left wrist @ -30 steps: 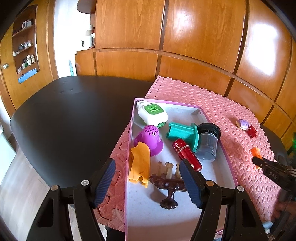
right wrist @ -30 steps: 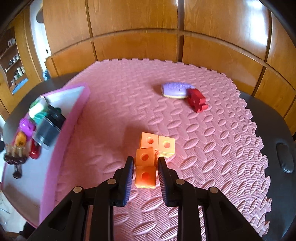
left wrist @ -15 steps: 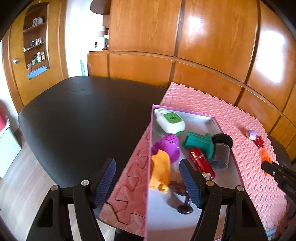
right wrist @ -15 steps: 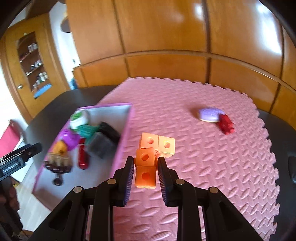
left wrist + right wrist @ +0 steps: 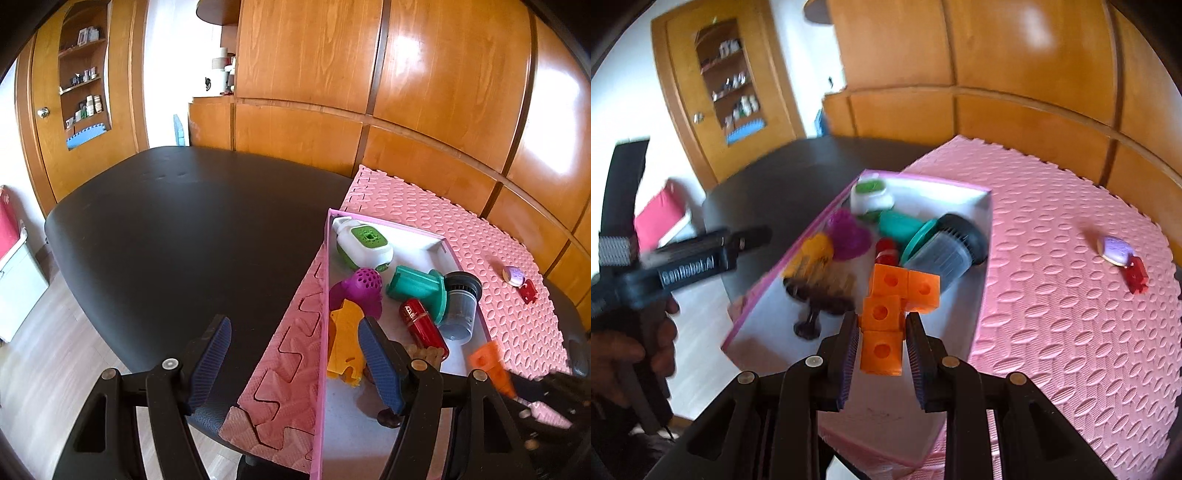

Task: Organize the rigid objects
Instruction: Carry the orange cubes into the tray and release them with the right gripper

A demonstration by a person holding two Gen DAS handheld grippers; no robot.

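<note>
Right hand-held gripper (image 5: 882, 345) — orange blocks (image 5: 886, 325) clamped

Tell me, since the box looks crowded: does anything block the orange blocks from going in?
Nothing visible does: the right tool holds the orange blocks above the box, whose near floor is bare.

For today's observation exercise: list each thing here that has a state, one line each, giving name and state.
Right gripper: shut on orange cubes, lifted over the tray.
Left gripper: open, empty.
Tray: partly filled.
Jar: capped, lying on its side.
Red tube: lying flat.
Purple oval: on mat, touching red piece.
</note>
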